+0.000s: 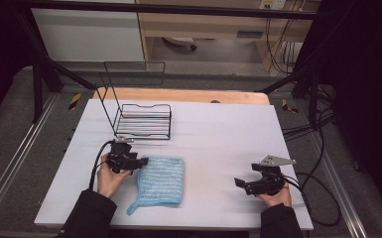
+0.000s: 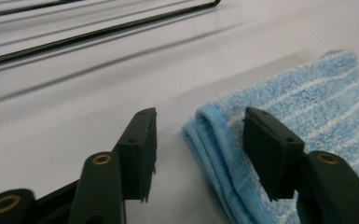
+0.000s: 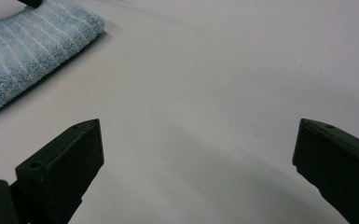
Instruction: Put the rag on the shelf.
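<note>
While the folded blue towel (image 1: 159,182) lay flat on the white bench (image 1: 218,134), toward its near left part, the left gripper (image 1: 143,161) sat at the towel's upper left corner with its fingers apart. Seen from the left gripper view, the towel's (image 2: 307,116) folded, layered edge ran up between the two fingers: one finger (image 2: 142,144) stood over bare bench just beside the cloth, the other (image 2: 270,149) over the striped pile. Whether either finger touched the cloth could not be told. A loop or tag stuck out from the towel's near left corner in the high view.

Well apart from the towel, the right gripper (image 1: 238,182) was held low over the near right part of the bench, its fingers (image 3: 65,163) spread wide with only bare surface between them. A black wire rack (image 1: 144,121) stood on the bench just beyond the left gripper.
</note>
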`<state>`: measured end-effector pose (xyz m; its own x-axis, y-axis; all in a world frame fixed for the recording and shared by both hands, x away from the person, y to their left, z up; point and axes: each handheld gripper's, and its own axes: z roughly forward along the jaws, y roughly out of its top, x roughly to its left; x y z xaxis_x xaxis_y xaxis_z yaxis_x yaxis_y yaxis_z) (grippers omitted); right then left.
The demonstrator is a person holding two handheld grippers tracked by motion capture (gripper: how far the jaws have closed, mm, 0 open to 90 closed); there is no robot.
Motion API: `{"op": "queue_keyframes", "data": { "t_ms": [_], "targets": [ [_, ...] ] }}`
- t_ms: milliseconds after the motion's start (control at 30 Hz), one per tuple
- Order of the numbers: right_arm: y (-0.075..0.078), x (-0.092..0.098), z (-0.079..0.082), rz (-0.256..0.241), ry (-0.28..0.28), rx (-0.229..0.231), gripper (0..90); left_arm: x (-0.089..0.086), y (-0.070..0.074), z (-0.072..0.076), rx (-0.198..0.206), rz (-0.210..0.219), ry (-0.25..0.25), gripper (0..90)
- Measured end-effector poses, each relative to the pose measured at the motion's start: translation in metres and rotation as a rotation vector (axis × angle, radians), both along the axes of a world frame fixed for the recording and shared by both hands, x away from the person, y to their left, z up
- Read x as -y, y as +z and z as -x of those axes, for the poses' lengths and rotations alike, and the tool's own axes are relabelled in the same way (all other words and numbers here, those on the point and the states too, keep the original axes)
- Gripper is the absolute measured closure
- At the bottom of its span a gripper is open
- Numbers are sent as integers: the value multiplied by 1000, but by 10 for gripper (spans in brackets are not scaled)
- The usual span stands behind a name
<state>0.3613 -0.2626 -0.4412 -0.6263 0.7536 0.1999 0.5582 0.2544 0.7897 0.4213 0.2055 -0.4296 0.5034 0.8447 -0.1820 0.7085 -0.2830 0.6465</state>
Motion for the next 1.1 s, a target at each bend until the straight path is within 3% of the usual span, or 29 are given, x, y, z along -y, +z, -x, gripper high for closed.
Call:
{"op": "queue_keyframes", "data": {
  "t_ms": [300, 567, 800, 1100],
  "targets": [
    [0, -1, 0, -1, 2, -3, 23, 7, -8, -4, -44, 3, -6, 604],
    [0, -3, -1, -3, 7, -7, 24, 7, -10, -4, -56, 15, -2, 625],
    [3, -11, -2, 3, 14, -13, 24, 7, -11, -3, -72, 32, -15, 725],
    [14, -36, -9, -9, 24, -14, 36, 9, -12, -1, -49, 17, -25, 766]
  ]
}}
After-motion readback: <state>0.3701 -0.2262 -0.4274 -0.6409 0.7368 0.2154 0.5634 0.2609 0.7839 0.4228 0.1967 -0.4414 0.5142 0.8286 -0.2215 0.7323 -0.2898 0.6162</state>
